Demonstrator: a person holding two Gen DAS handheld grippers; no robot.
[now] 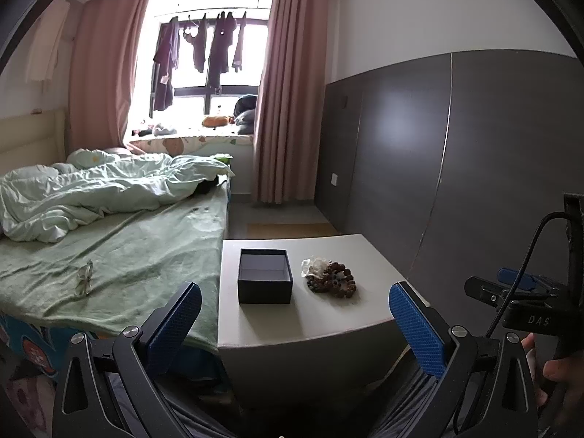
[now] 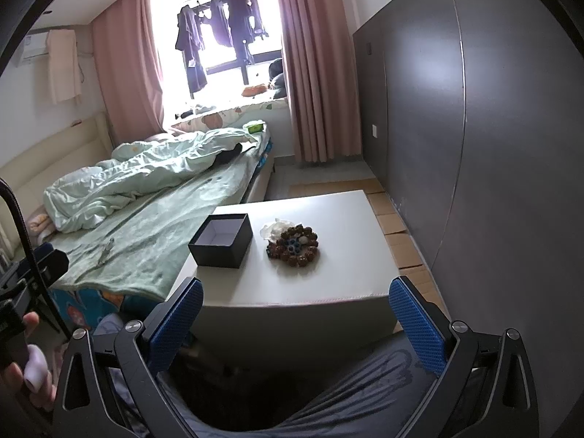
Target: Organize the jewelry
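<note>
**Waiting above the tabletop, nothing picked yet**

Holding both tools back from the work, the person has the left tongs [image 1: 295, 314] and the right tongs [image 2: 295, 310] spread wide, with nothing between the blue pads. Both hang near the front edge of the white tabletop [image 2: 350, 277], not touching it. On it, the dark open box [image 2: 221, 239] stands on the left, and it looks empty. Just beside it on the right lies the pile of brown bead bracelets [image 2: 296, 245], partly over something pale and crumpled. I think the right tongs should come down over the pile, close on one strand only, lift slowly, then release over the box.
</note>
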